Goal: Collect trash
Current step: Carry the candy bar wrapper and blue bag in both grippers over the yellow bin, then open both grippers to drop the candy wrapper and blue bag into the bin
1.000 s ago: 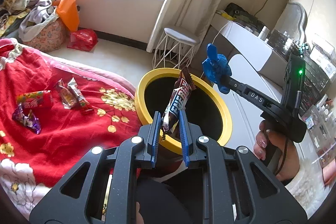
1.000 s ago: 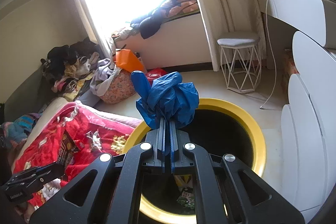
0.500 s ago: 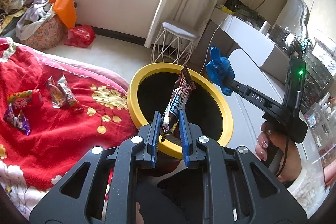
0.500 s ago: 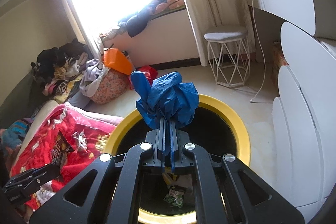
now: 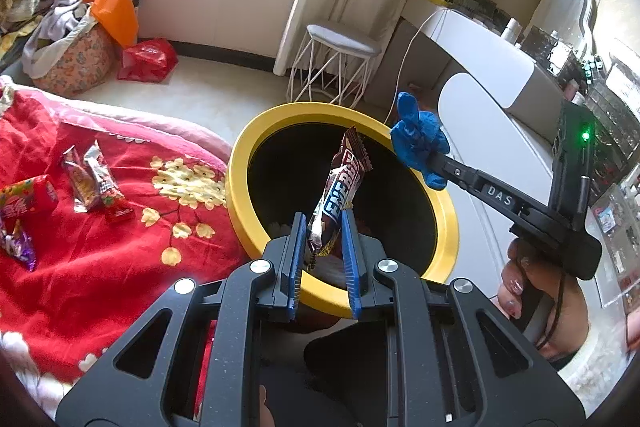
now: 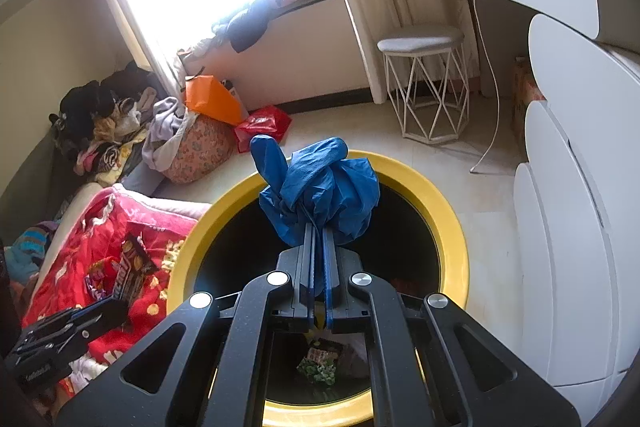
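A black bin with a yellow rim [image 5: 240,163] [image 6: 424,175] stands beside the bed. My left gripper [image 5: 323,227] is shut on a brown snack-bar wrapper [image 5: 342,179], which sticks up over the bin's mouth. My right gripper [image 6: 318,227] is shut on a crumpled blue glove [image 6: 320,187] [image 5: 418,147], held above the bin's far rim. In the right wrist view the left gripper [image 6: 100,307] and its wrapper [image 6: 130,271] show at lower left. Some trash [image 6: 320,367] lies at the bin's bottom. Several more wrappers [image 5: 92,179] lie on the red blanket [image 5: 100,267].
A white wire stool [image 5: 340,67] [image 6: 424,87] stands beyond the bin by the curtain. White rounded furniture [image 6: 568,207] sits close on the right. A laundry basket [image 5: 68,63], orange bag [image 5: 116,11] and red bag [image 5: 148,61] sit on the floor at left. A hand [image 5: 532,307] holds the right gripper.
Both grippers have moved forward and lower over the bin, which now looks larger and nearer. The wrapper and the glove stay gripped.
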Tool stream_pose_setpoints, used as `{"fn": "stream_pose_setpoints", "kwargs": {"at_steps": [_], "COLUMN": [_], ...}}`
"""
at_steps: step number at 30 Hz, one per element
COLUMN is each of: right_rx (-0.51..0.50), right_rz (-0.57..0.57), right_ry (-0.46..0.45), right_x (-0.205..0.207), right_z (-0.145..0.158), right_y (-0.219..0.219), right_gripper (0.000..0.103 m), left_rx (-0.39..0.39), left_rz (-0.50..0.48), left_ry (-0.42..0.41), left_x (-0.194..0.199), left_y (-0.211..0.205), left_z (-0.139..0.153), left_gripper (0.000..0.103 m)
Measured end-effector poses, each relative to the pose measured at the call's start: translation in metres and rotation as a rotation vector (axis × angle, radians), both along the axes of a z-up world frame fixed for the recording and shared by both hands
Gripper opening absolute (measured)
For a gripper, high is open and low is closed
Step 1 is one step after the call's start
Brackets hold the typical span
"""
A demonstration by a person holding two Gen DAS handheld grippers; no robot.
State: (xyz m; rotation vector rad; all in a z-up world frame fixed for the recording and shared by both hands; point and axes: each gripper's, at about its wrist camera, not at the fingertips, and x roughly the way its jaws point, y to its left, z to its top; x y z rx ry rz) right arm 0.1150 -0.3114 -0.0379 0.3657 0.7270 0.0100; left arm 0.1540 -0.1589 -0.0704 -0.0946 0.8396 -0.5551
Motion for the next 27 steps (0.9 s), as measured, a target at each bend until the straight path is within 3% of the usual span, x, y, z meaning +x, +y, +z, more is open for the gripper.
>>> {"fn": "stream_pose_setpoints", "kwargs": {"at_steps": [15,16,17,18,21,23,25,27], "right_rx": [0.047,0.056,0.069,0.077,0.077,0.072,0.062,0.036], "right_rz": [0.020,0.020,0.016,0.007,-0.002,-0.011,-0.017,-0.023], "right_ry": [0.033,0.034,0.035,0.029,0.018,0.009,-0.006,-0.024], "right_x": [0.006,0.007,0.007,0.006,0.005,0.004,0.002,0.001], "right_z": [-0.009,-0.009,-0.009,-0.009,-0.007,-0.005,-0.002,0.002], "right_y": [-0.014,-0.015,-0.017,-0.019,-0.020,-0.020,-0.018,-0.014], "right_gripper": [0.006,0.009,0.024,0.041,0.045,0.050,0.054,0.063], "left_rx": [0.036,0.037,0.038,0.039,0.032,0.025,0.010,0.011], "left_rz": [0.011,0.014,0.018,0.028,0.040,0.059,0.075,0.092], "left_ry": [0.016,0.007,0.000,-0.011,-0.027,-0.039,-0.051,-0.062], "left_x": [0.028,0.028,0.028,0.028,0.025,0.021,0.017,0.013], "left_y": [-0.022,-0.022,-0.022,-0.021,-0.016,-0.010,-0.004,0.001], "left_z": [-0.009,-0.008,-0.008,-0.007,-0.003,0.000,0.003,0.006], "left_gripper": [0.015,0.025,0.041,0.047,0.059,0.084,0.092,0.092]}}
